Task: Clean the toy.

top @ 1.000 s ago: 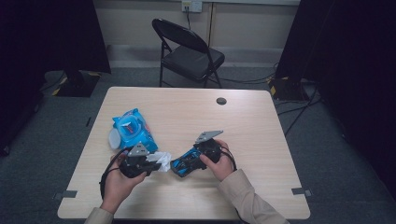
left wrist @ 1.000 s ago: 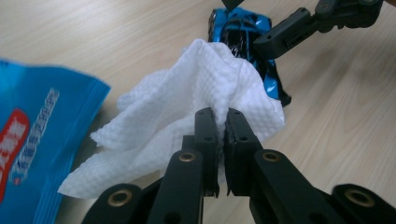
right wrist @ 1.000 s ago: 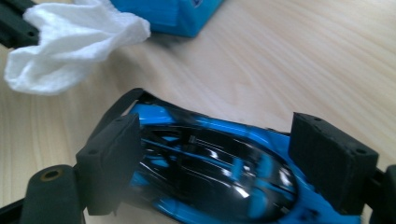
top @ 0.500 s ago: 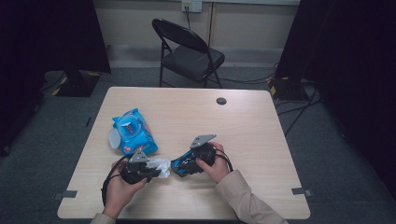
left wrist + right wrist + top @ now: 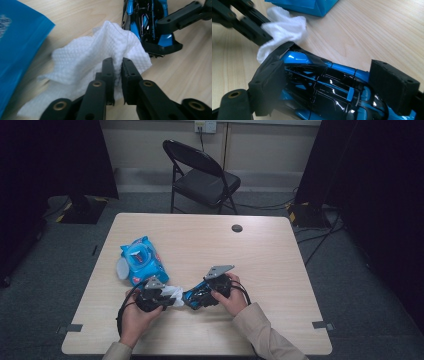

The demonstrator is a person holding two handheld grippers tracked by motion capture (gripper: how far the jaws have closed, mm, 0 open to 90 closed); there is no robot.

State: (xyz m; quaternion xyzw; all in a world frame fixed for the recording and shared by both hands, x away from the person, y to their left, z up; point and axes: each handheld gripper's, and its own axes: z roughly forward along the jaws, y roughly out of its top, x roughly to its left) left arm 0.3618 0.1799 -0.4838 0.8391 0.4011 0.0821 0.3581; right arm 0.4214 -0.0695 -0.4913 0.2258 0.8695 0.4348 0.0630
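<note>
Recording lab or studio: pale wood-laminate table (image 5: 280, 270) on grey carpet (image 5: 65, 250), black folding metal chair (image 5: 202, 177), black curtains (image 5: 380, 195), floor cables (image 5: 320, 215), wall socket (image 5: 205, 126).

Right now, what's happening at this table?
A person is wiping a toy car with a wet wipe. The right gripper is shut on the blue and black toy car, holding it by its sides. The left gripper pinches a white wipe, its jaws just easing open slightly, with the wipe at one end of the car. A blue wipes pack lies on the table beside them.
</note>
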